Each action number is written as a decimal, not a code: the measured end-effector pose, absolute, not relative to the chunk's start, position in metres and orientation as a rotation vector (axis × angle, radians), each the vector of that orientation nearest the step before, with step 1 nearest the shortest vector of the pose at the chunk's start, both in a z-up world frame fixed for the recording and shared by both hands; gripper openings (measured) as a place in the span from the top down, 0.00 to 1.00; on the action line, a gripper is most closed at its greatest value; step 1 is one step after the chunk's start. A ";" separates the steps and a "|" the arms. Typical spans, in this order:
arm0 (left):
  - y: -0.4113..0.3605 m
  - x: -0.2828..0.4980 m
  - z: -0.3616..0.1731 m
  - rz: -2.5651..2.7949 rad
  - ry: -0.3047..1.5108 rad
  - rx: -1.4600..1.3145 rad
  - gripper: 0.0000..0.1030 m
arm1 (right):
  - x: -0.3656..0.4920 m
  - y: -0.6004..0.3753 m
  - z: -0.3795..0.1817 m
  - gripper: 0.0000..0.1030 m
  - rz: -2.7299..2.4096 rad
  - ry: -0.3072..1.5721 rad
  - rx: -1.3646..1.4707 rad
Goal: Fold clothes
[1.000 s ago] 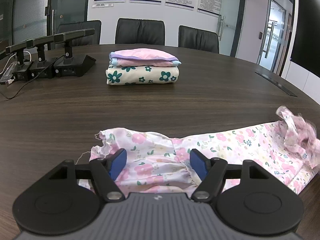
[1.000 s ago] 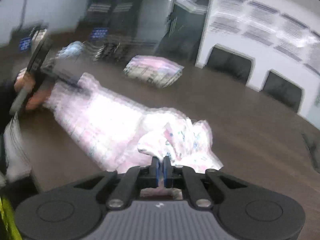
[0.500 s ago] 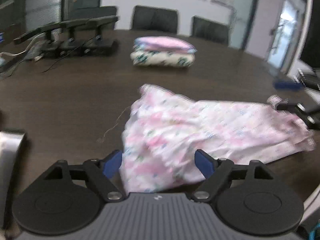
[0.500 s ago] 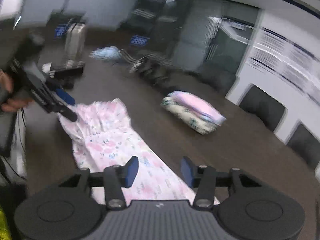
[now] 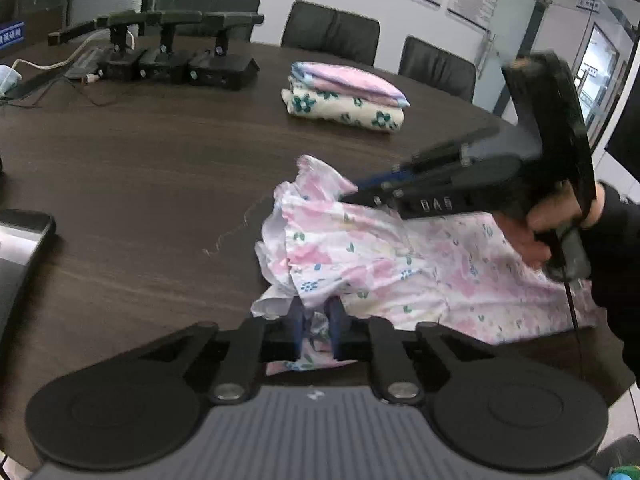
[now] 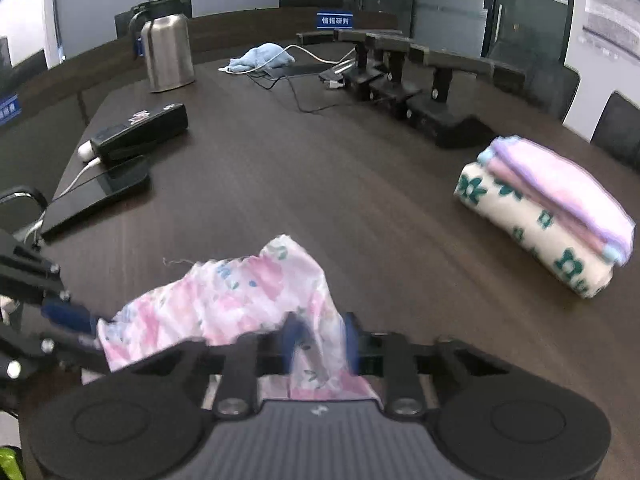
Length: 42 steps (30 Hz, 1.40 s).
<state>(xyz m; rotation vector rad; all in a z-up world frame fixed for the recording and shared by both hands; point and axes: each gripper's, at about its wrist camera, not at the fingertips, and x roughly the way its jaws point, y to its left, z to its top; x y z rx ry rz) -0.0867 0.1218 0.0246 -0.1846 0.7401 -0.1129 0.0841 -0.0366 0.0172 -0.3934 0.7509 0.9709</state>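
Observation:
A pink floral garment (image 5: 380, 264) lies crumpled on the dark wooden table (image 5: 140, 180). My left gripper (image 5: 316, 320) is closing, its blue pads pinching the garment's near left edge. In the left wrist view a hand brings my right gripper (image 5: 352, 194) in from the right, its tips on the garment's far left corner. In the right wrist view that gripper (image 6: 322, 340) is closing with a raised fold of the garment (image 6: 240, 296) between its pads. The left gripper (image 6: 76, 320) shows at that view's left edge, also on the cloth.
A folded stack of clothes (image 5: 344, 100) sits further back on the table. Three black microphone stands (image 5: 176, 68) with cables stand at the far left. A phone (image 6: 100, 196), a black box (image 6: 140, 130), a steel jug (image 6: 166, 52) and a blue cloth (image 6: 260, 58) lie beyond.
My left jaws have gone from wide open to shut on the garment's near edge. My right gripper has swung across to the garment's left corner, opened and closed on it. The cloth is bunched up.

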 end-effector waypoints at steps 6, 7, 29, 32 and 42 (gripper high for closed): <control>0.116 -0.056 0.053 -0.078 0.621 0.003 0.95 | 0.076 -0.049 0.041 0.98 0.876 0.579 -0.354; 0.112 -0.042 0.059 -0.079 0.603 0.041 0.95 | 0.078 -0.054 0.048 0.99 0.833 0.556 -0.335; -0.006 -0.002 0.078 -0.524 0.640 0.142 0.40 | -0.001 -0.348 0.052 0.41 0.599 0.635 -0.052; -0.081 -0.018 0.064 -0.753 0.663 0.230 0.40 | -0.017 -0.356 0.033 0.47 0.529 0.667 -0.023; -0.110 -0.017 0.029 -0.777 0.806 0.209 0.80 | -0.054 -0.332 0.009 0.92 0.365 0.700 -0.048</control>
